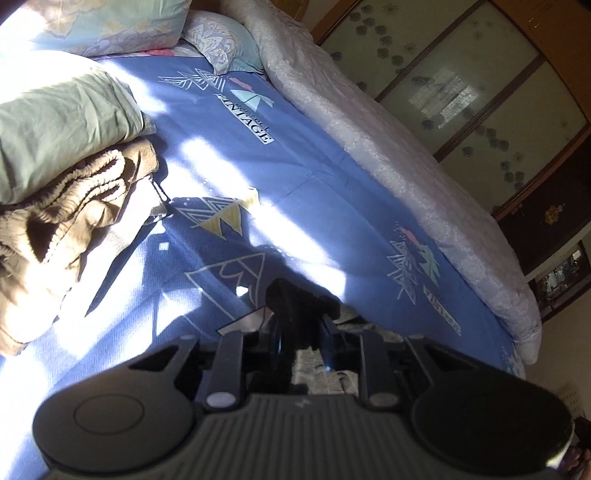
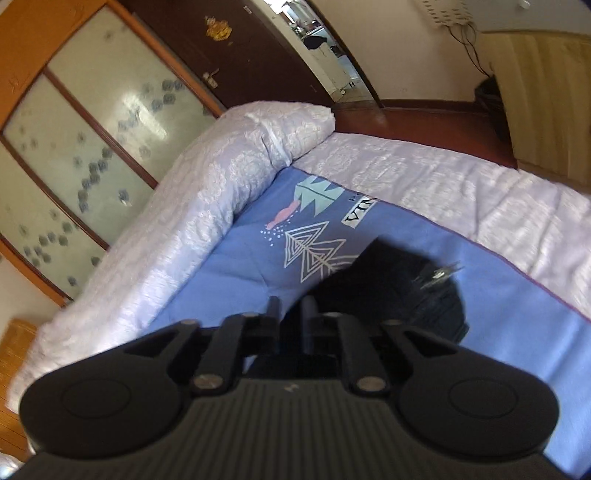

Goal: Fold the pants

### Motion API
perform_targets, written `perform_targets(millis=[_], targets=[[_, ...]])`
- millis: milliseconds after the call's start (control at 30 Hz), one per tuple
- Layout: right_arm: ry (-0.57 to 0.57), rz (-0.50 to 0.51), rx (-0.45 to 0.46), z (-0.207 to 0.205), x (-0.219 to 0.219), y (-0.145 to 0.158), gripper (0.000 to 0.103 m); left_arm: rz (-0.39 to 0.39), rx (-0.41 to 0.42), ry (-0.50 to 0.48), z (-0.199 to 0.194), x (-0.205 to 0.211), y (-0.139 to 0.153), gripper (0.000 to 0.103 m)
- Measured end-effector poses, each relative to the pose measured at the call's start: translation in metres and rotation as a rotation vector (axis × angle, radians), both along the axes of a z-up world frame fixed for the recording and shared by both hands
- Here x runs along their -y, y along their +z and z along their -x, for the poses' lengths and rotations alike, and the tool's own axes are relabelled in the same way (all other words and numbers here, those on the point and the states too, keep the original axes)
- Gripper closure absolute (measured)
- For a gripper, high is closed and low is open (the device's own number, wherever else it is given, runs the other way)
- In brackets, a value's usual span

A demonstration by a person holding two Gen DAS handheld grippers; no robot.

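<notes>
Black pants hang from both grippers above a blue patterned bed sheet [image 1: 229, 162]. In the left wrist view my left gripper [image 1: 301, 332] is shut on a bunch of the black pants fabric [image 1: 295, 299], held over the sheet. In the right wrist view my right gripper [image 2: 293, 314] is shut on the black pants [image 2: 399, 284], which drape forward and right onto the blue sheet [image 2: 229, 280]; a metal zipper or clasp [image 2: 439, 275] shows on them.
A stack of folded clothes, green [image 1: 62, 122] over brown [image 1: 59, 229], lies at the left on the bed. Pillows [image 1: 110, 22] lie at the head. A pale quilt [image 1: 406, 177] is rolled along the bed's far side. Wardrobe doors [image 2: 92, 140] stand beyond.
</notes>
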State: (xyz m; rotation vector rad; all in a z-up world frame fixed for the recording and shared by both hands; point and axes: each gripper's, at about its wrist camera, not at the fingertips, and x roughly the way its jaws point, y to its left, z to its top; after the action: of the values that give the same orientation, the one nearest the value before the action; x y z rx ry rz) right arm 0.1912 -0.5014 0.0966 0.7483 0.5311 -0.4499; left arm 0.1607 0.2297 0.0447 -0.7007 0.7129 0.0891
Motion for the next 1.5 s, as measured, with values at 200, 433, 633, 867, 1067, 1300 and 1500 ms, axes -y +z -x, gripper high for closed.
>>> perform_targets(millis=[200, 433, 633, 867, 1067, 1300, 1500], targets=[[-0.005, -0.008, 0.004, 0.036, 0.027, -0.044, 0.056, 0.007, -0.063, 0.01, -0.016, 0.011, -0.041, 0.081], [-0.088, -0.204, -0.045, 0.073, 0.053, -0.108, 0.055, 0.005, -0.083, 0.024, -0.006, 0.002, -0.051, 0.079], [-0.061, -0.119, -0.07, 0.036, 0.026, -0.107, 0.047, -0.049, -0.105, 0.019, -0.01, 0.01, -0.047, 0.079], [-0.147, 0.058, -0.201, 0.036, 0.036, -0.092, 0.095, -0.09, -0.17, 0.017, -0.017, 0.01, -0.045, 0.058], [-0.144, -0.083, -0.088, 0.107, 0.046, -0.073, 0.062, -0.075, -0.13, -0.047, 0.041, 0.001, -0.011, 0.042], [0.136, -0.144, -0.032, 0.243, 0.005, -0.061, 0.057, -0.04, -0.117, -0.157, 0.135, -0.005, -0.003, 0.037], [0.251, -0.171, -0.106, 0.309, -0.041, -0.092, 0.055, 0.024, -0.17, -0.222, 0.169, 0.012, -0.03, 0.021]])
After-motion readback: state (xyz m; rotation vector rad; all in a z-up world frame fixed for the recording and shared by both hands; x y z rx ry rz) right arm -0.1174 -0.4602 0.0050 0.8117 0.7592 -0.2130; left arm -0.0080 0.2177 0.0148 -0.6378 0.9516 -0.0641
